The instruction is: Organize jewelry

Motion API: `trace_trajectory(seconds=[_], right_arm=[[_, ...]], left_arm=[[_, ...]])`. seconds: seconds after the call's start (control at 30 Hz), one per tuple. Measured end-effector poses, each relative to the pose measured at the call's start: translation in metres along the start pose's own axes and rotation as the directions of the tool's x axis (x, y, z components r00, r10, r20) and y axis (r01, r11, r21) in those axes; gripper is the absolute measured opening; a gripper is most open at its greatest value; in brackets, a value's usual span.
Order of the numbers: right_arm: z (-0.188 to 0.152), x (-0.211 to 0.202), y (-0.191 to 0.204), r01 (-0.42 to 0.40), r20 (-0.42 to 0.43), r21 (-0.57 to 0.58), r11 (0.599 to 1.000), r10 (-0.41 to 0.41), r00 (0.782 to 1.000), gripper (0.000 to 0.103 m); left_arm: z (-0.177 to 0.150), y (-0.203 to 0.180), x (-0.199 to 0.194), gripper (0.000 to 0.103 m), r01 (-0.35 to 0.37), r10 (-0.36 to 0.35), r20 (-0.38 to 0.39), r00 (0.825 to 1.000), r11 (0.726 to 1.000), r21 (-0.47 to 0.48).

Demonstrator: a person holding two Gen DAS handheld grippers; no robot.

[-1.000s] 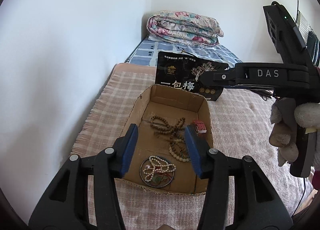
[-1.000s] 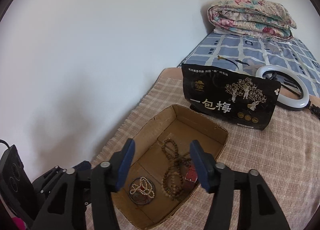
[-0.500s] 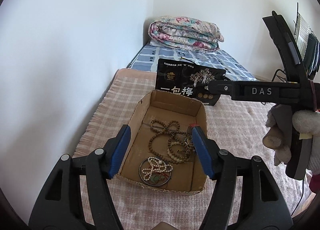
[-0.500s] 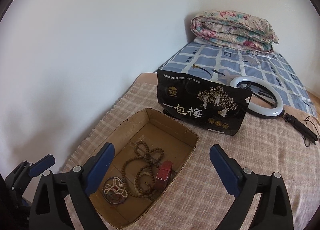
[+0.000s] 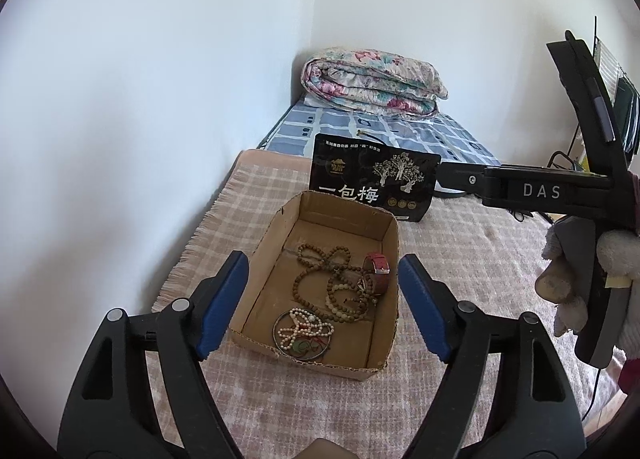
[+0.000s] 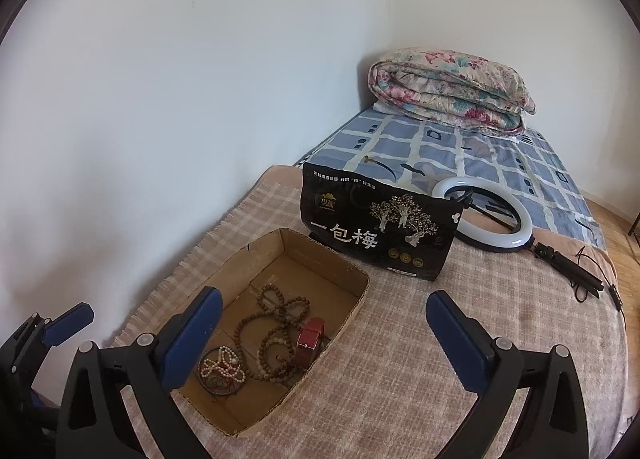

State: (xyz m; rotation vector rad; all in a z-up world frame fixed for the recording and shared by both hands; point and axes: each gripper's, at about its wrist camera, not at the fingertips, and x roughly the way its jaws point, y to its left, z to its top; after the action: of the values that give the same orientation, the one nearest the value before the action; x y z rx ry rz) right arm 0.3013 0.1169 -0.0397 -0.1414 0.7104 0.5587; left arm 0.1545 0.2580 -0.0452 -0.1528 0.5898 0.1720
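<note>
Both grippers up over the bed, both empty. Left gripper (image 5: 322,301) with jaws released, just been opening, nothing between the pads, cardboard box (image 5: 390,255) framed in the gap. Right gripper (image 6: 324,343) spread wide, jaws also just been opening, grasping nothing; seen from the left wrist at 3 o'clock, gloved hand (image 5: 576,279) wrapped round its handle.

Jewelry all down in the box on the pink checked blanket (image 6: 400,379): brown bead strand (image 5: 332,279) looped through the middle, red watch (image 5: 378,267) at 3 o'clock of it against the box wall, pearl strand (image 5: 302,329) lying on a round metal hoop (image 5: 280,343) at 6 o'clock, nearest the camera.

Black printed pouch (image 6: 380,231) standing upright at 12 o'clock just behind the box. Ring light (image 6: 520,219) flat at 2 o'clock behind the pouch. Folded floral quilt (image 6: 452,87) at the far end against the wall.
</note>
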Motion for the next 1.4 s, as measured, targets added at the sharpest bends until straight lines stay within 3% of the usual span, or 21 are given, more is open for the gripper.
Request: trace_trajectory(seconds=[0.23, 0.8, 0.9, 0.97, 1.4], right_arm=[[-0.009, -0.028, -0.006, 0.014, 0.028, 0.005, 1.0, -0.014, 1.0, 0.103], [-0.06, -0.096, -0.031, 0.073, 0.139, -0.004, 0.997, -0.071, 0.988, 0.103], [-0.069, -0.099, -0.033, 0.074, 0.142, -0.005, 0.997, -0.072, 0.987, 0.103], [-0.073, -0.099, -0.034, 0.074, 0.142, -0.003, 0.997, -0.072, 0.987, 0.103], [-0.098, -0.094, -0.046, 0.093, 0.129, 0.006, 0.996, -0.093, 0.987, 0.103]], left_arm=[[-0.002, -0.008, -0.023, 0.086, -0.034, 0.034, 0.021, 0.999, 0.999, 0.003], [-0.02, -0.048, -0.061, 0.087, -0.053, 0.051, 0.021, 0.998, 0.994, 0.093], [-0.023, -0.052, -0.064, 0.089, -0.048, 0.047, 0.014, 0.999, 0.995, 0.092], [-0.025, -0.053, -0.065, 0.097, -0.044, 0.043, 0.011, 0.999, 0.995, 0.092], [-0.036, -0.062, -0.066, 0.098, -0.057, 0.06, -0.021, 0.998, 0.992, 0.116]])
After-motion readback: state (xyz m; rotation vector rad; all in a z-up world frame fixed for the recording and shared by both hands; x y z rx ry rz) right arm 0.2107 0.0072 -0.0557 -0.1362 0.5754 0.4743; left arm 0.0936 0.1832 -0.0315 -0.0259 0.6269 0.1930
